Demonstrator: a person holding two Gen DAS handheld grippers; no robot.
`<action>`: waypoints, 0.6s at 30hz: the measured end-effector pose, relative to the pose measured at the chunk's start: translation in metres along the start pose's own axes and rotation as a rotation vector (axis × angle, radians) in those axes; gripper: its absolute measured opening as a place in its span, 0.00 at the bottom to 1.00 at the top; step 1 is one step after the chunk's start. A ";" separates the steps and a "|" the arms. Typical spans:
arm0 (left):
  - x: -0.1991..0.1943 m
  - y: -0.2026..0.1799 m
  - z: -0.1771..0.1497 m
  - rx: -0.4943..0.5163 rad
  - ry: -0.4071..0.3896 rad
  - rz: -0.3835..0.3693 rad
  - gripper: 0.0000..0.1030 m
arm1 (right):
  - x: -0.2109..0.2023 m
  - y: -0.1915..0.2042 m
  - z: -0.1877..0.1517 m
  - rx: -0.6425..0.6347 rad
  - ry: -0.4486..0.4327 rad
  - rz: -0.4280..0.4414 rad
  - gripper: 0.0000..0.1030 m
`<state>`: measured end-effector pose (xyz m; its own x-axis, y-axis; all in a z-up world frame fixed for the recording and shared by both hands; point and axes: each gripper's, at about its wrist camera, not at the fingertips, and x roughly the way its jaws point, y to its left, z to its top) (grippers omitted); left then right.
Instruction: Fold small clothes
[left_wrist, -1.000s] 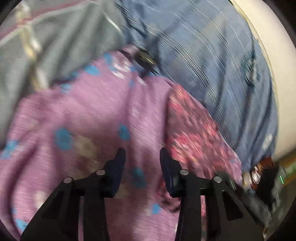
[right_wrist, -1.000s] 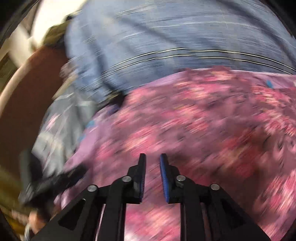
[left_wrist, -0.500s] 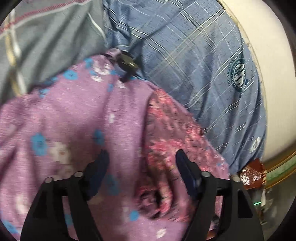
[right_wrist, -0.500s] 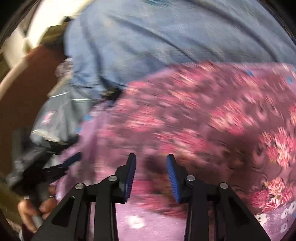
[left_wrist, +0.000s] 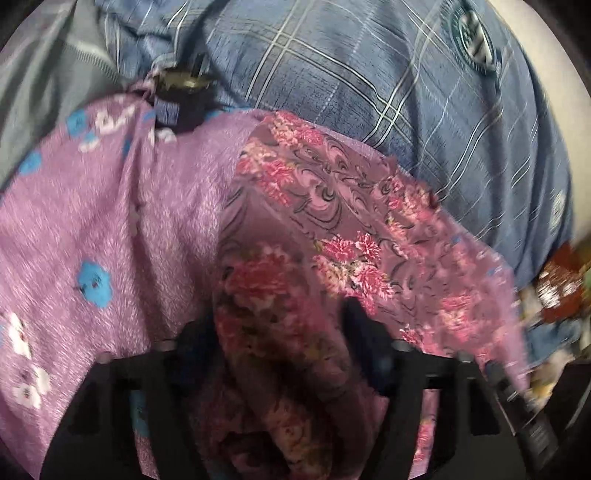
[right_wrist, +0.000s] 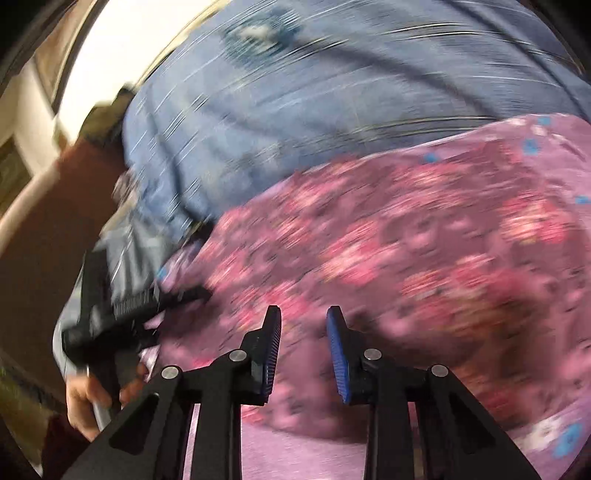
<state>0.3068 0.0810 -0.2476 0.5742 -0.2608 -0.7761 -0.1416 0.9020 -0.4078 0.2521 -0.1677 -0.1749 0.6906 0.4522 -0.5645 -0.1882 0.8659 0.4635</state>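
Nearest in the left wrist view, the left gripper (left_wrist: 280, 332) has a thick bunched fold of the pink floral cloth (left_wrist: 332, 229) between its fingers, and its jaws are closing on it; the cloth fills the gap from pad to pad, so it reads as a grasp. In the right wrist view the right gripper (right_wrist: 303, 350) hovers over the same floral cloth (right_wrist: 388, 240); its jaws are closing too, yet the gap between the blue pads (right_wrist: 338, 354) looks bare of cloth, so it holds nothing. At that view's left edge a hand (right_wrist: 88, 398) carries the left gripper (right_wrist: 177, 295), dug into the cloth's edge. The floral piece lies on a lilac cloth (left_wrist: 110, 221) dotted with blue flowers; beyond both spreads a blue checked sheet (left_wrist: 369, 92), and past it a pale surface (right_wrist: 129, 55); a small dark object (left_wrist: 181, 99) sits at the lilac cloth's far edge, too blurred to name. The step in hand looks like gathering an edge to start a fold; next, the right gripper likely needs a matching hold on the near edge, so both can lift and lay the cloth over evenly.
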 end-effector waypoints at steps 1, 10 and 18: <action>-0.001 -0.002 0.000 -0.007 -0.002 -0.022 0.39 | -0.005 -0.013 0.004 0.038 -0.016 -0.008 0.27; 0.009 0.001 0.000 -0.132 -0.041 -0.117 0.67 | -0.018 -0.081 0.022 0.274 -0.029 0.029 0.27; -0.011 -0.016 -0.005 -0.060 -0.122 -0.054 0.18 | 0.007 -0.094 0.019 0.299 0.098 0.012 0.19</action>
<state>0.2987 0.0679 -0.2347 0.6757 -0.2614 -0.6893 -0.1534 0.8647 -0.4783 0.2878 -0.2498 -0.2095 0.6165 0.4928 -0.6141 0.0279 0.7658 0.6425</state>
